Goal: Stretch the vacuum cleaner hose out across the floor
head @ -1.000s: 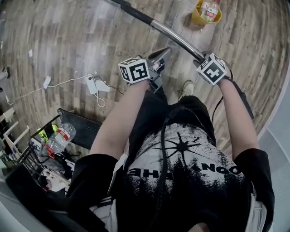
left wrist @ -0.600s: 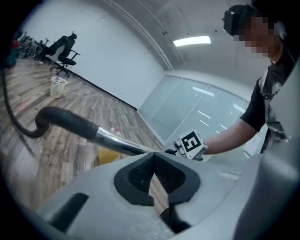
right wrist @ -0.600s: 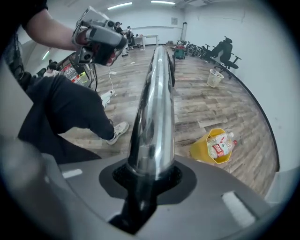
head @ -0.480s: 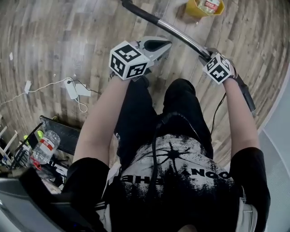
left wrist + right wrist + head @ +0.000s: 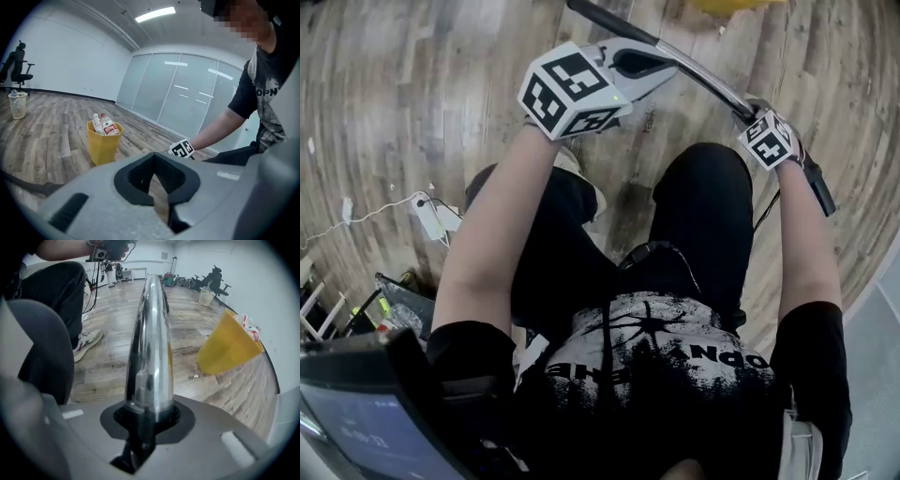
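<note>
The right gripper (image 5: 147,416), jaws just closing, clamps the shiny chrome vacuum tube (image 5: 150,333); the left gripper (image 5: 157,183) is pinched together, empty. The black hose (image 5: 609,21) runs off the head view's top edge. Pulled hard, the slick tube could slip free, or topple the yellow plastic bin (image 5: 225,352) beside it.

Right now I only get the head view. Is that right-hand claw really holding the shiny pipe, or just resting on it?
Observer: It's holding it. The right gripper view shows the chrome tube running between the jaws of the right gripper, which have just been closing on it.
Visitor: And the other claw?
Observer: The left gripper is shut, with nothing between its jaws.
Visitor: What's the yellow sliver at the top edge of my picture?
Observer: A yellow bin standing on the wood floor, with plastic bottles sticking out of it.
</note>
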